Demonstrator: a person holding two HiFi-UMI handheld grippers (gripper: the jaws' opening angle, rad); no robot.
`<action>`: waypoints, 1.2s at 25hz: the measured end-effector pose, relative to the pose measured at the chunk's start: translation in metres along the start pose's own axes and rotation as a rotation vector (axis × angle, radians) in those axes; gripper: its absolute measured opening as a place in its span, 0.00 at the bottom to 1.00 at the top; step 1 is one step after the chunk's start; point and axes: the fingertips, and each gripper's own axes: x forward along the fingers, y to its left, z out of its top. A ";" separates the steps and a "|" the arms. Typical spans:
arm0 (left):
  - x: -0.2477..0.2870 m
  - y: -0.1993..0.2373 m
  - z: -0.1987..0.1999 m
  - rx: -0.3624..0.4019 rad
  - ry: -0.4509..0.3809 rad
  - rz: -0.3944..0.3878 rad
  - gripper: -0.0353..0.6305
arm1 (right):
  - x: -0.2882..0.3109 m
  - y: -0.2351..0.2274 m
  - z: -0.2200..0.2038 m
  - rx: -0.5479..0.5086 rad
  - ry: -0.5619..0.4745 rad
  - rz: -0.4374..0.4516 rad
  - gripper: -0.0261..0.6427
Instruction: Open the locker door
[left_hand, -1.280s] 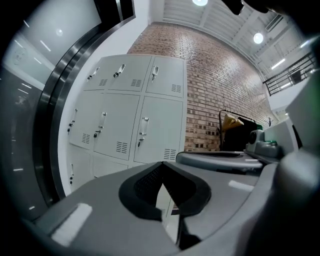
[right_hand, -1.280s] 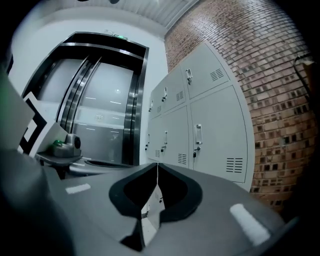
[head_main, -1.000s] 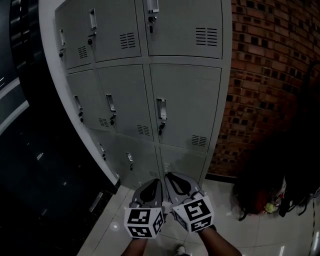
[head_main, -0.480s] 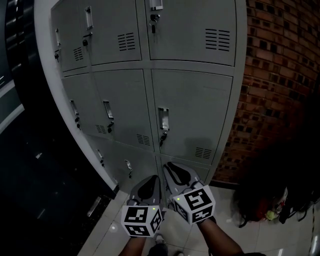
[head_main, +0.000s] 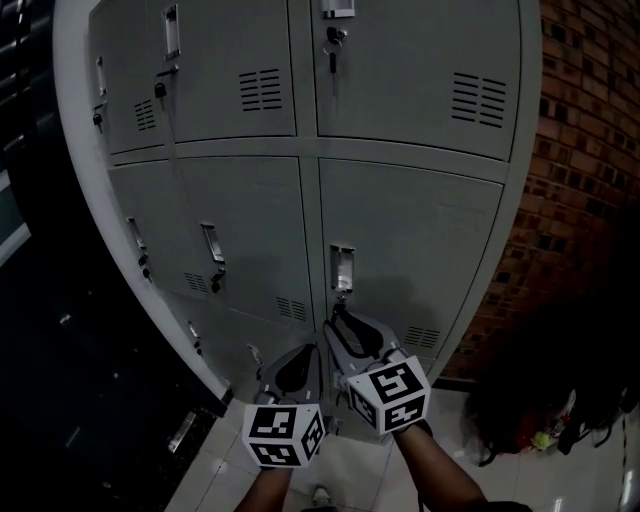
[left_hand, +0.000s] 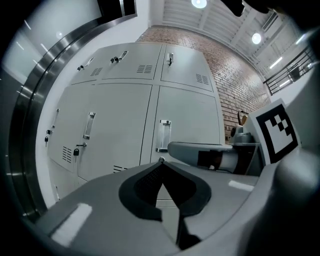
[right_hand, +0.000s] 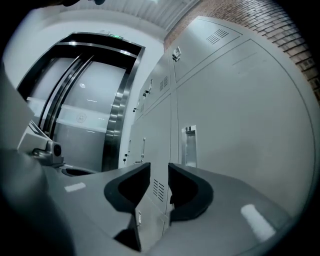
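A bank of grey metal lockers (head_main: 400, 130) fills the head view, all doors closed. The middle-row right door (head_main: 420, 250) has a recessed handle (head_main: 342, 268) with a lock below it. My right gripper (head_main: 338, 318) points up just under that handle without touching it. Its jaws are opening and nothing is between them (right_hand: 159, 172); in the right gripper view the handle (right_hand: 189, 145) lies ahead, slightly right. My left gripper (head_main: 300, 355) hangs lower and to the left, shut and empty, tips meeting (left_hand: 160, 161), facing the same handle (left_hand: 163, 135).
A red brick wall (head_main: 590, 200) adjoins the lockers on the right. A dark bag (head_main: 520, 410) lies on the tiled floor below it. A glossy black panel (head_main: 40, 330) runs along the left. Neighbouring doors carry handles with keys (head_main: 212, 255).
Both grippers and the head camera have come closer to the lockers. The right gripper has risen to just below the middle-right door's handle, and its jaws have parted from shut.
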 end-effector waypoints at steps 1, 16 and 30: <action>0.004 0.005 0.001 0.000 0.000 -0.002 0.06 | 0.006 -0.003 0.002 -0.005 -0.001 -0.004 0.17; 0.041 0.038 0.006 -0.004 0.007 -0.053 0.06 | 0.059 -0.030 0.024 -0.032 -0.023 -0.077 0.34; 0.049 0.051 0.004 -0.012 0.010 -0.058 0.06 | 0.062 -0.056 0.030 -0.013 -0.046 -0.199 0.13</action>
